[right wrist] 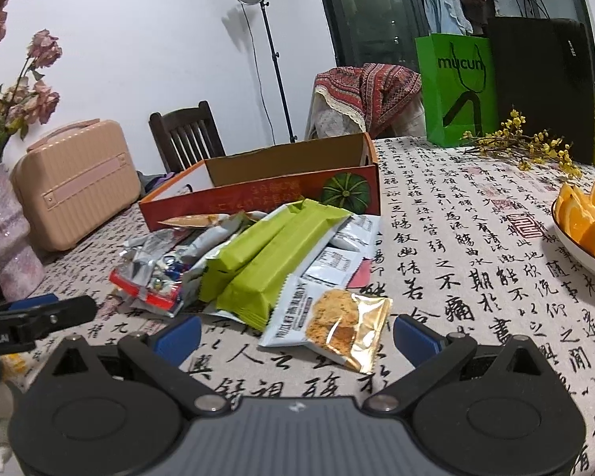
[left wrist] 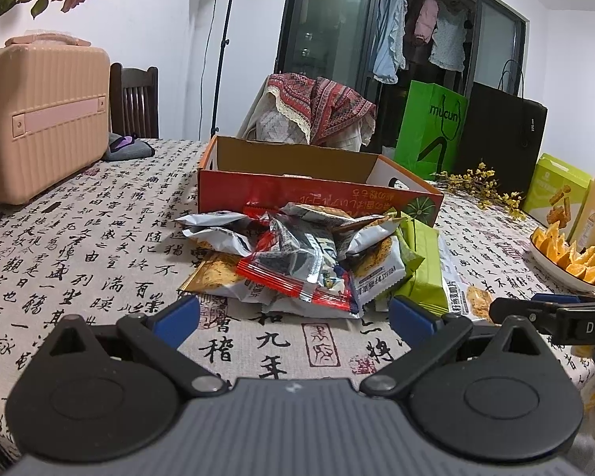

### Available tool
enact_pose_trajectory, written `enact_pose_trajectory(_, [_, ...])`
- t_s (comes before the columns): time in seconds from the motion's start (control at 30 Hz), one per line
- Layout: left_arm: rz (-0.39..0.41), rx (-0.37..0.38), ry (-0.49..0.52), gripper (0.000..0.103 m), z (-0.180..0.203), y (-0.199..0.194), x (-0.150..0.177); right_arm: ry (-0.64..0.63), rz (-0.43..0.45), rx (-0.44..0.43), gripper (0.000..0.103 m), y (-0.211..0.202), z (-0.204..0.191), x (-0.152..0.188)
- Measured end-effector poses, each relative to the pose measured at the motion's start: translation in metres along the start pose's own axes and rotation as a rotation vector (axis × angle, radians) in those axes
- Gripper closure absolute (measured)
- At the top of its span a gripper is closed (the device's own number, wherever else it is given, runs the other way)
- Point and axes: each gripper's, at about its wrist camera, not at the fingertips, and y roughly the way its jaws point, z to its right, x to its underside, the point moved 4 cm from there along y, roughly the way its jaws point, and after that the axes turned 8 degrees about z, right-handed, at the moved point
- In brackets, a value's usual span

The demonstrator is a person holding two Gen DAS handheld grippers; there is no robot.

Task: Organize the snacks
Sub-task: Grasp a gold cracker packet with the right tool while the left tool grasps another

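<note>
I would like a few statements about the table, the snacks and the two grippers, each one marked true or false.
1. Both the left gripper and the right gripper are open and hold nothing. True.
2. The snack pile lies inside the orange box. False: it lies on the tablecloth in front of the box.
3. A plate of orange wedges stands on the table. True.
4. The green paper bag lies flat. False: it stands upright.
5. The pink case is open. False: it is closed.
</note>
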Motion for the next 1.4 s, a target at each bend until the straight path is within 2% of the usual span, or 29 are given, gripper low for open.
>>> enact_pose_trajectory(0.37, [-0.03, -0.019, -0.004, 0.0, -0.006, 0.014, -0.001, -0.126, -0.112, 0.057, 0.003, 0.048, 0.0, 0.004])
enact_pose_trajectory(0.5, [-0.041, -0.026, -0.016, 0.0, -0.009, 0.018, 0.0, -0.149, -0.142, 0.059, 0.001, 0.062, -0.001, 0.009])
enact_pose_trajectory(0.63, [-0.051, -0.026, -0.021, 0.0, -0.01, 0.021, 0.002, -0.16, -0.127, 0.074, 0.002, 0.066, -0.002, 0.01])
enact_pose_trajectory(0.7, [-0.052, -0.027, -0.021, 0.0, -0.01, 0.021, 0.002, -0.164, -0.12, 0.07, 0.01, 0.065, -0.002, 0.01])
enact_pose_trajectory(0.8, [-0.057, -0.029, -0.027, 0.0, -0.01, 0.022, 0.004, -0.161, -0.105, 0.066, 0.018, 0.061, 0.001, 0.009])
enact_pose_trajectory(1.03, [-0.06, -0.032, -0.029, 0.0, -0.01, 0.021, 0.004, -0.13, -0.075, 0.057, 0.026, 0.046, 0.005, 0.011])
enact_pose_trajectory(1.07, [-0.061, -0.032, -0.027, 0.0, -0.01, 0.021, 0.004, -0.128, -0.072, 0.06, 0.03, 0.044, 0.005, 0.011])
enact_pose_trajectory(1.2, [-0.064, -0.035, -0.019, 0.0, -0.009, 0.023, 0.002, -0.125, -0.052, 0.072, 0.034, 0.035, 0.008, 0.011])
enact_pose_trajectory(1.4, [-0.046, -0.036, 0.006, 0.0, -0.006, 0.032, -0.012, -0.125, 0.002, 0.08, 0.034, 0.023, 0.012, 0.0])
